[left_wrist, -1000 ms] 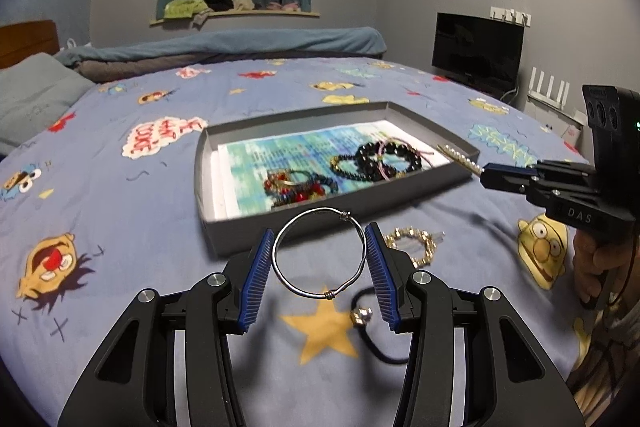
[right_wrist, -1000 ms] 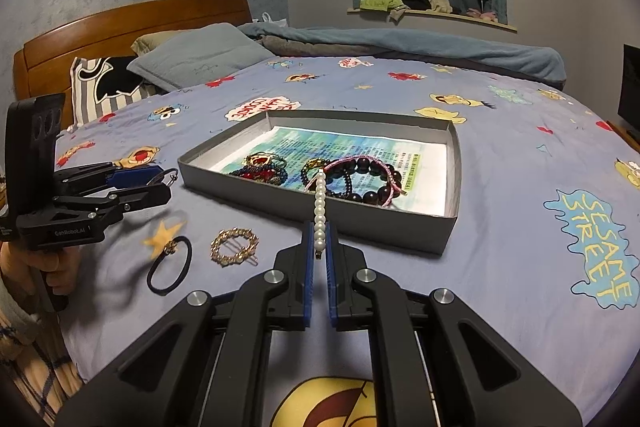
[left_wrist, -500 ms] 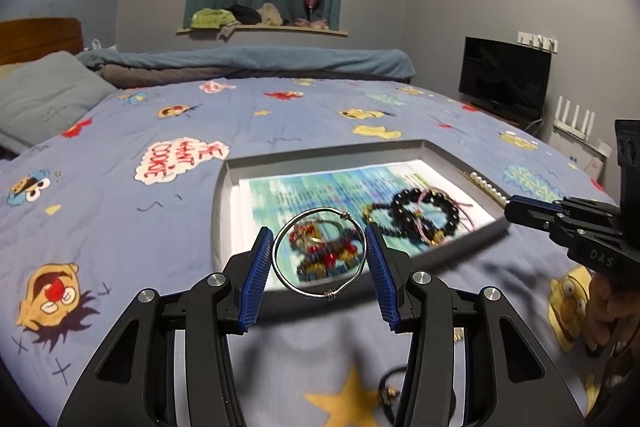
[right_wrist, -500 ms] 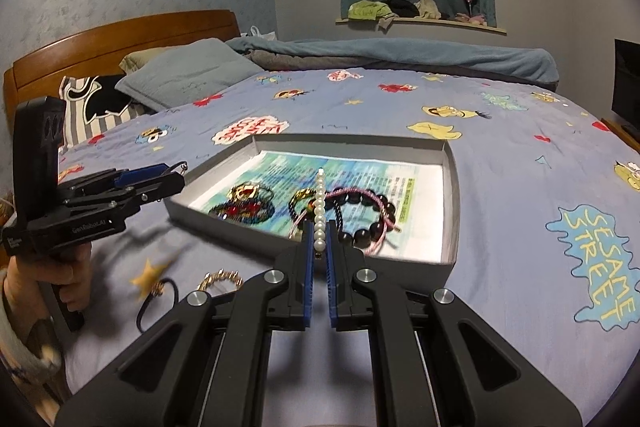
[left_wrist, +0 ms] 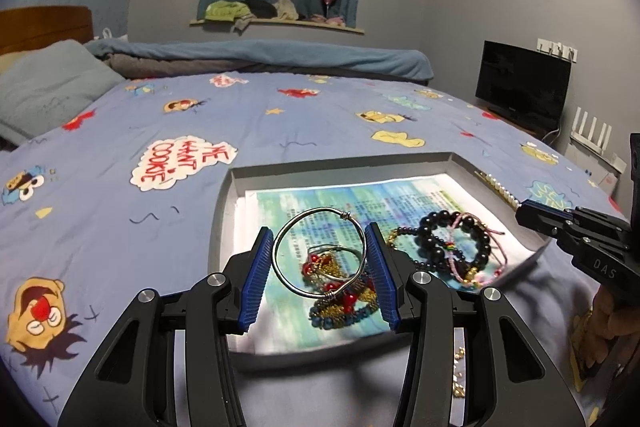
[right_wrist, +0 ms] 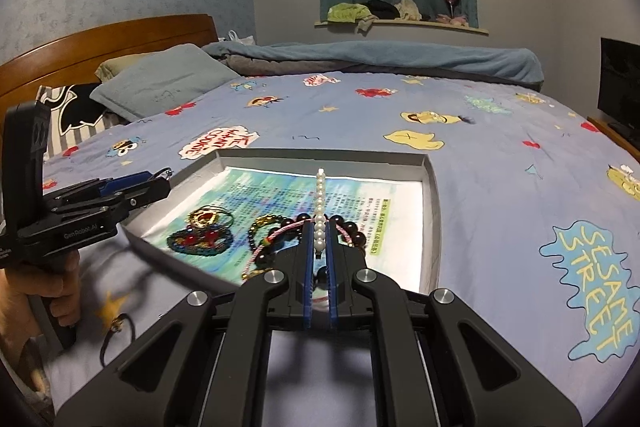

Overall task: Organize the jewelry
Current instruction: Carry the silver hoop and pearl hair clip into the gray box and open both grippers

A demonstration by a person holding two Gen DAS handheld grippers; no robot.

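Black gripper, blue ribbed pads

Jewelry around the tray on the bed

Beaded bracelets lie in the tray; a hair tie lies on the bed just left of it.

Both claws, with silver bangle and pearl strand, now above the grey tray.

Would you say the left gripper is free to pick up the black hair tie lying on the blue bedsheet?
Probably not: the left gripper is shut on a silver wire bangle and poised over the grey tray, while the black hair tie lies outside.
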